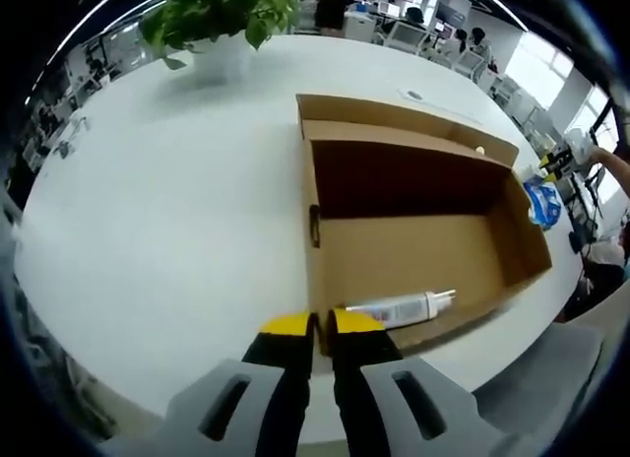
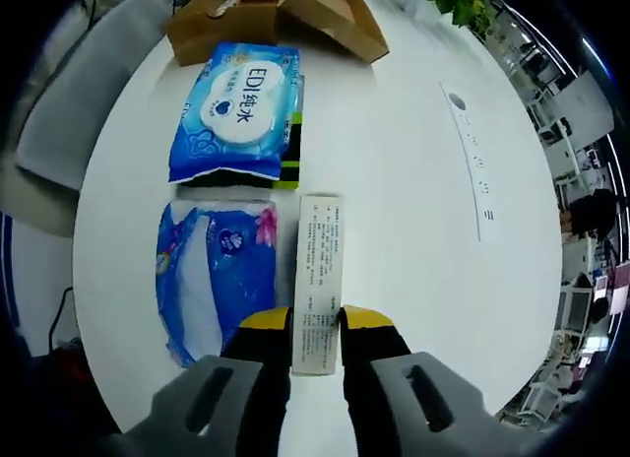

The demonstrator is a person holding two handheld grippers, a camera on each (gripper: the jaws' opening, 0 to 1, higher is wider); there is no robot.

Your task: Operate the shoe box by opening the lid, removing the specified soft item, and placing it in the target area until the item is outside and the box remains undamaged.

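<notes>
The brown cardboard shoe box [image 1: 413, 250] lies with its lid off on the white round table [image 1: 167, 201]. Inside, a white tube [image 1: 399, 307] rests against the near wall. My left gripper [image 1: 320, 324] is shut on that near wall's edge, one yellow-tipped jaw on each side. In the right gripper view, my right gripper [image 2: 316, 319] is shut on the end of a long white carton [image 2: 318, 270] lying flat on the table. Beside it lie two soft blue wipes packs [image 2: 238, 107] [image 2: 217, 275]. The shoe box [image 2: 266, 14] is at the far edge.
A potted green plant [image 1: 217, 19] stands at the table's far side. A white paper strip [image 2: 471, 152] lies to the right of the carton. Grey chairs [image 1: 536, 378] stand by the table edge. A person's arm [image 1: 612, 163] shows at right, and office desks lie beyond.
</notes>
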